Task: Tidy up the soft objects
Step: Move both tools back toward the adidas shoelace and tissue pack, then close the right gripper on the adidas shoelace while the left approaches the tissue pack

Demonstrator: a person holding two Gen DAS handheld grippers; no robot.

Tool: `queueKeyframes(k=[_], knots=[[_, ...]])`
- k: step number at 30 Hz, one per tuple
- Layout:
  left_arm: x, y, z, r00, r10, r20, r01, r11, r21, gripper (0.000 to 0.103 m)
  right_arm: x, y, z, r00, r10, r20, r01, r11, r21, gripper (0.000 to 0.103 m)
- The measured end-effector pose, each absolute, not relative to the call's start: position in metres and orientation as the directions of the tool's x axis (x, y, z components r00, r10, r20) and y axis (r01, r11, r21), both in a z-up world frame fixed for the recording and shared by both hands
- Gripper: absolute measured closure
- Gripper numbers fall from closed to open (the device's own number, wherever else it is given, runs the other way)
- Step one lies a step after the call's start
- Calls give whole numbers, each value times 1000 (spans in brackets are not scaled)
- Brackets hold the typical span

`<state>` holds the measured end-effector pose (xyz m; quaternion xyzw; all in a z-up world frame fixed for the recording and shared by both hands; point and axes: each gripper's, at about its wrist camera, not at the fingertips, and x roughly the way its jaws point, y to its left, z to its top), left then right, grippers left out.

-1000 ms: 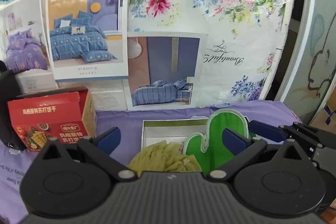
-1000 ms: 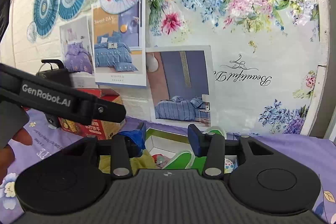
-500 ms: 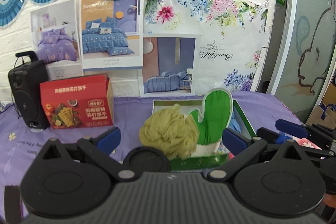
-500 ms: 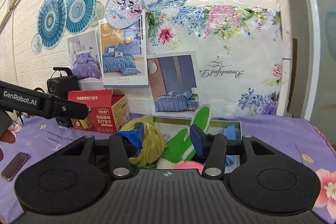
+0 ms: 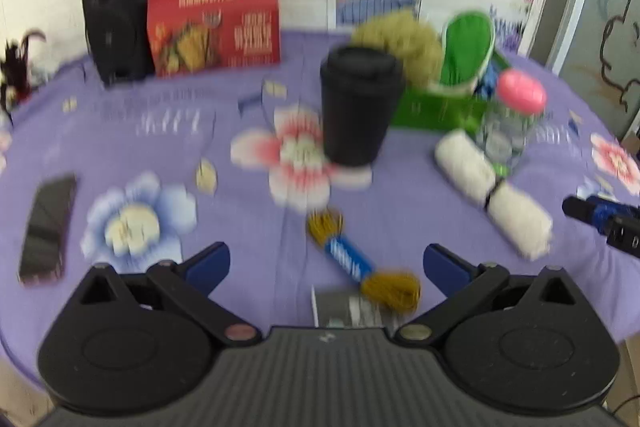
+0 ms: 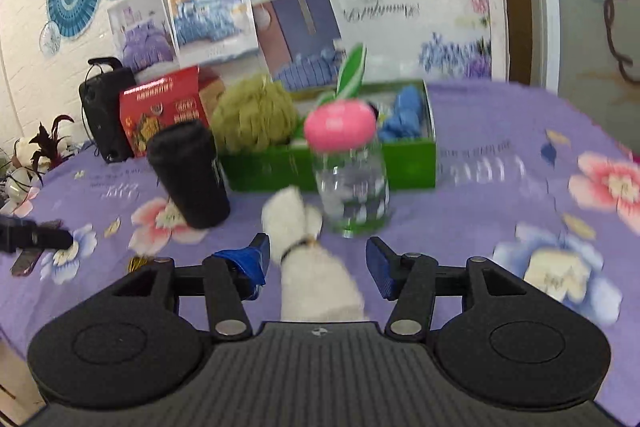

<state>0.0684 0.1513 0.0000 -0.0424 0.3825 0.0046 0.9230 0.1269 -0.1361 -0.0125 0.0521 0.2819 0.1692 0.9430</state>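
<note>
White towel roll (image 6: 316, 267) lies untouched between opening right claw (image 6: 318, 259); left claw (image 5: 326, 263) wide, tilted down over tasselled cord (image 5: 360, 263).

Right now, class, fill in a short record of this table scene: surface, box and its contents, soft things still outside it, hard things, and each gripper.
surface: purple flowered cloth
box: green box, open, at the back
in box: yellow-green puff, green mitt, blue cloth
soft things outside: white towel roll, blue and yellow rope toy
hard things: black cup, jar with pink lid, red carton, speaker, phone
left gripper: open, over rope toy
right gripper: opening, towel roll between jaws, pads not pressing
</note>
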Motion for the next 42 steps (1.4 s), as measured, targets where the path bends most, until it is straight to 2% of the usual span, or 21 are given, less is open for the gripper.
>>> queueKeyframes(k=[4, 9, 12, 17, 22, 26, 30, 38, 42], knots=[[70, 155, -16, 675, -97, -732, -40, 985, -168, 0, 127, -125, -18, 750, 375, -545, -319, 927, 198, 64], [98, 152, -18, 667, -96, -739, -45, 985, -169, 0, 134, -110, -15, 760, 333, -558, -345, 934, 88, 63], [106, 155, -17, 662, -95, -744, -50, 984, -171, 0, 141, -109, -16, 758, 327, -565, -344, 935, 79, 62], [107, 181, -18, 658, -27, -752, -130, 980, -149, 0, 148, -88, -18, 704, 420, -573, -414, 898, 149, 62], [115, 209, -18, 647, -11, -763, -201, 962, -184, 0, 141, -39, -21, 619, 524, -585, -538, 826, 170, 61], [131, 206, -12, 638, -39, -769, -173, 966, -192, 0, 127, -6, -25, 539, 586, -605, -625, 760, 178, 61], [134, 192, -14, 621, -97, -778, -111, 972, -209, 0, 124, 9, -29, 512, 583, -630, -651, 743, 159, 60], [97, 223, -5, 640, 10, -768, -225, 959, -175, 0, 151, 36, -48, 482, 594, -644, -667, 725, 171, 60], [93, 229, -4, 639, 27, -768, -236, 958, -163, 0, 163, 43, -55, 500, 546, -673, -654, 747, 120, 59]])
